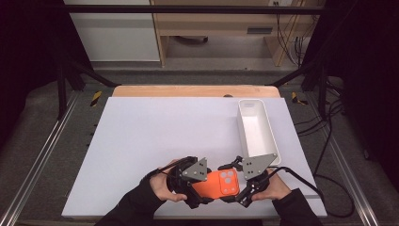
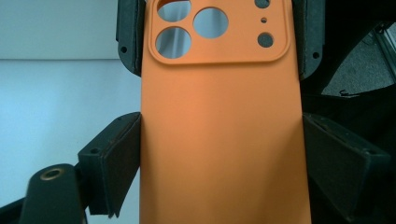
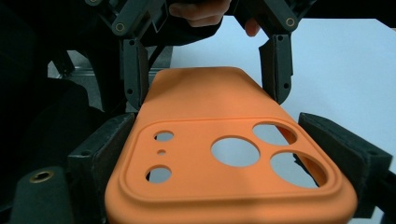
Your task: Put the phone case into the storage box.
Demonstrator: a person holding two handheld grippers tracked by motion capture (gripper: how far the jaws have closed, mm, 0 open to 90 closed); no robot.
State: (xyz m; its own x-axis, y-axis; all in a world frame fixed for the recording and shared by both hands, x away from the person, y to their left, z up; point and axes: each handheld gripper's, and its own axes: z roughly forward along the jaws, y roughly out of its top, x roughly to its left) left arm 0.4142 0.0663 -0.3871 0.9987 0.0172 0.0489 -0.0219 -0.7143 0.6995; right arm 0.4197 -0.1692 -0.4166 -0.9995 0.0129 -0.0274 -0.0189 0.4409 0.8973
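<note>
High view: at the lower middle of the frame, near the front edge of the white table (image 1: 141, 141), an orange phone case (image 1: 214, 184) is held off the surface between the left gripper (image 1: 203, 186) and the right gripper (image 1: 234, 186), each in one of the person's hands. In the left gripper view the case (image 2: 219, 130) runs up the centre of the frame, its plain end clamped at both long edges by that gripper's jaws, with the camera cut-outs at the top. In the right gripper view the cut-out end of the case (image 3: 224, 168) lies low in the frame between that gripper's jaws, which are clamped against its two sides. A white bin (image 1: 256, 127) stands empty at the right of the table, just beyond the right gripper. The step in hand looks like a two-handed hold or handover of the case. The next move probably calls for one gripper to let go while the other carries the case to the bin
</note>
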